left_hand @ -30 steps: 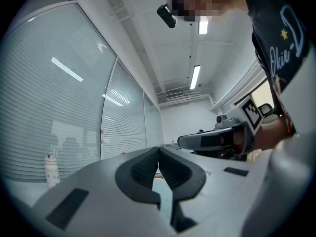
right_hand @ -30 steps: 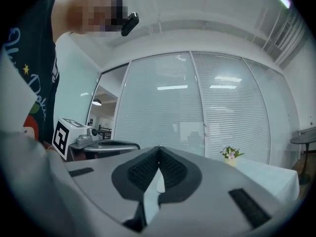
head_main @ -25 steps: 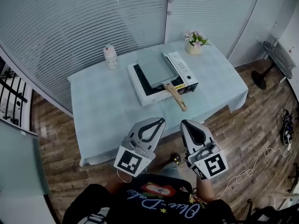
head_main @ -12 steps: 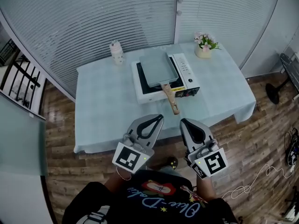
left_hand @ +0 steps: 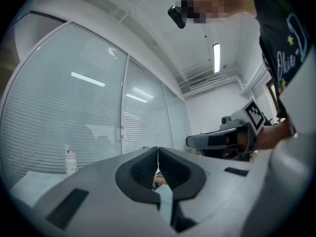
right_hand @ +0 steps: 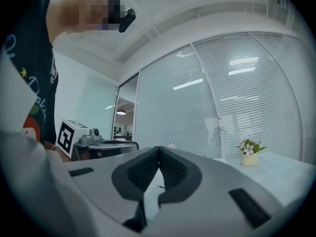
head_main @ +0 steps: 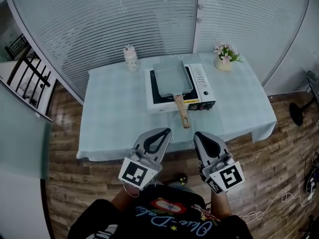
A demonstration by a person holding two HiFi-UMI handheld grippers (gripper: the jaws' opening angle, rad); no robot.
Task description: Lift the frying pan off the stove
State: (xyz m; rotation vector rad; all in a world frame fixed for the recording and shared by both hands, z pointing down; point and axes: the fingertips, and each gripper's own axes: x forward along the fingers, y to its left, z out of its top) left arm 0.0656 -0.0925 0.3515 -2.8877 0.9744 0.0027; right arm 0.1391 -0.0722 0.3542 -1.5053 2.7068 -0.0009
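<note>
Frying pan [head_main: 172,78] sits on the stove [head_main: 202,91], mid-table and toward the far side. The burner under it is hidden. The print on the stove's right-hand control strip is too small to read. Both gripper views are mostly blocked by the gripper bodies, so the pan can't be made out in either.

- Pan: rectangular, shallow, matte grey.
- Handle [head_main: 182,112]: wooden. It sticks out past the stove's front edge over the table [head_main: 114,118], angled slightly right. Can't tell if its end touches the cloth.
- Stove: flat white box with a dark top.
- Table: covered in a pale blue cloth that hangs over the edges.
- Other items: a small white bottle [head_main: 131,58] at the far left edge and a flower pot [head_main: 224,61] at the far right corner. Both are well apart from the pan.

The left hand-held gripper [head_main: 168,130] and right hand-held gripper [head_main: 197,134] are side by side off the near table edge, over the wood floor [head_main: 65,183] and close to the person's body. On both, the jaws are pressed together with nothing between them. Both are well apart from the handle.

The cloth in front of the stove is bare. Striped blinds [head_main: 109,19] stand close behind the table. A dark floor stand [head_main: 299,114] at the right is cut off by the frame. A loose cable [head_main: 269,208] lies on the floor at lower right.
</note>
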